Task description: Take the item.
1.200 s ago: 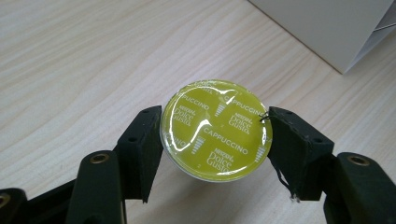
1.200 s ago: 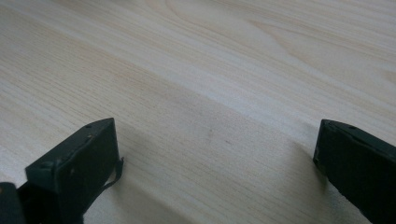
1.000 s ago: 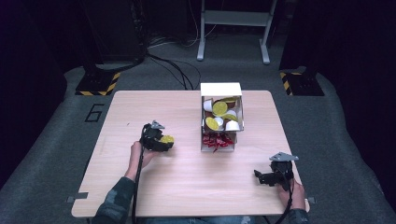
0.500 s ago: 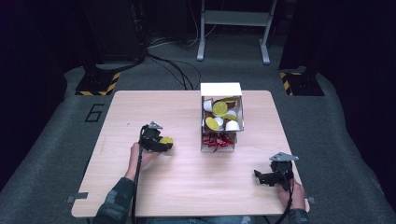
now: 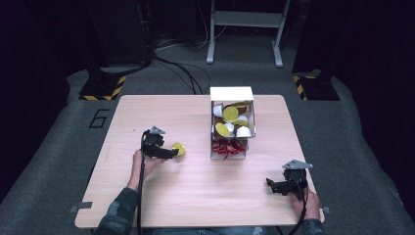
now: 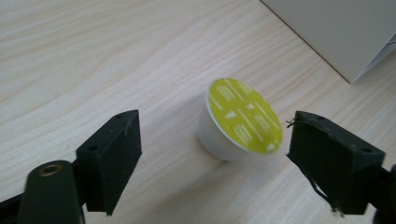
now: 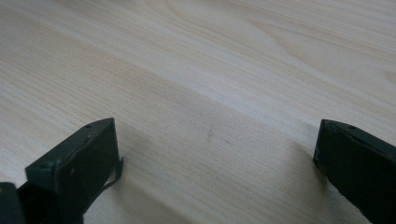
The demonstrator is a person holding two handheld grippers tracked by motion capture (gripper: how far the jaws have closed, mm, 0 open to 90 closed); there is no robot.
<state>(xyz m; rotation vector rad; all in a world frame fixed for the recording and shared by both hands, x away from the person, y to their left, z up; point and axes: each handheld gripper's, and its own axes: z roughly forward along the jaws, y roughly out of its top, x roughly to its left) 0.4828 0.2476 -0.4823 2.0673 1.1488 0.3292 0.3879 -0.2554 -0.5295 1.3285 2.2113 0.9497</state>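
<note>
Left gripper (image 6: 212, 154) jaws apart, straddling capsule (image 6: 240, 119) lying on side on bench (image 5: 195, 186), left of box (image 5: 232, 122). Step seems release or pre-grasp; next needs centred closing. Right gripper (image 7: 215, 154) agape, near right, idle.

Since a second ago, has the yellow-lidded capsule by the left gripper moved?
Yes. The capsule has shifted slightly toward the person, away from the white box, and now lies on the table just off the open left gripper.
</note>
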